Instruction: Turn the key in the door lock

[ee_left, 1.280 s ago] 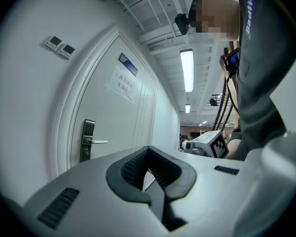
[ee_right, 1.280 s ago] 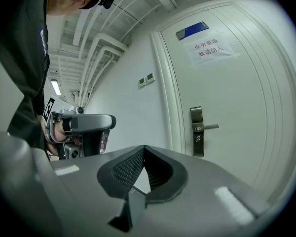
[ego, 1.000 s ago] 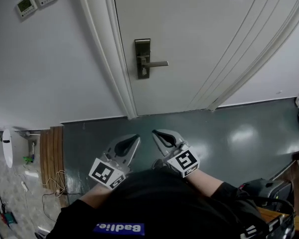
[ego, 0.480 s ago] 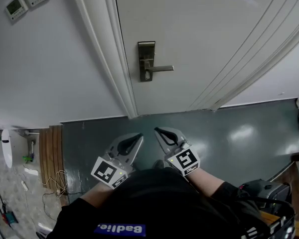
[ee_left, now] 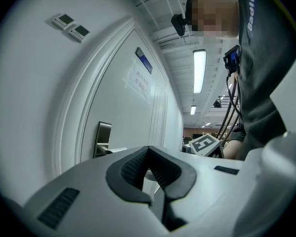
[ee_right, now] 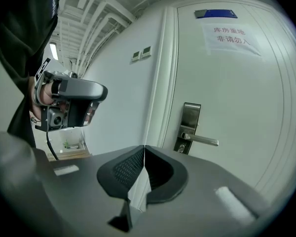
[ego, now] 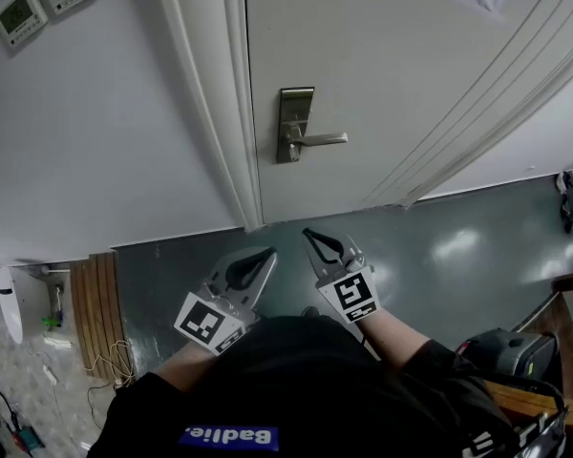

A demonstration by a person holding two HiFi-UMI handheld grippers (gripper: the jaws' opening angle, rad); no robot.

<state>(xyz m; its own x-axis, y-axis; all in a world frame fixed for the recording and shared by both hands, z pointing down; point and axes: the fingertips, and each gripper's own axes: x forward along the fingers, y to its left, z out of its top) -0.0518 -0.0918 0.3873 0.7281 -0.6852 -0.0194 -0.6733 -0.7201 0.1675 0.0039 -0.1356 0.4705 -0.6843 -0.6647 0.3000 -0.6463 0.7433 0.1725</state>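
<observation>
While both tools hang low before the person's dark shirt [ego: 296, 389], the head view sets the brushed-metal lock plate [ego: 295, 113] and its lever handle [ego: 323, 140] far off, near the left edge of the white door [ego: 411, 74], well apart from either. The left hand-held gripper [ego: 267, 254] and right hand-held gripper [ego: 308, 232] point towards it above the grey-green floor [ego: 458, 256], jaws together and empty.

The left gripper view adds a paper notice [ee_left: 139, 83] and a blue sign [ee_left: 143, 59] high on the door, and shows its ribbed pads [ee_left: 133, 167] meeting at the tips.

The right gripper view shows its own pads closed too, with the lock nearly face-on. A small part under the lever is too small to tell as a key.
</observation>
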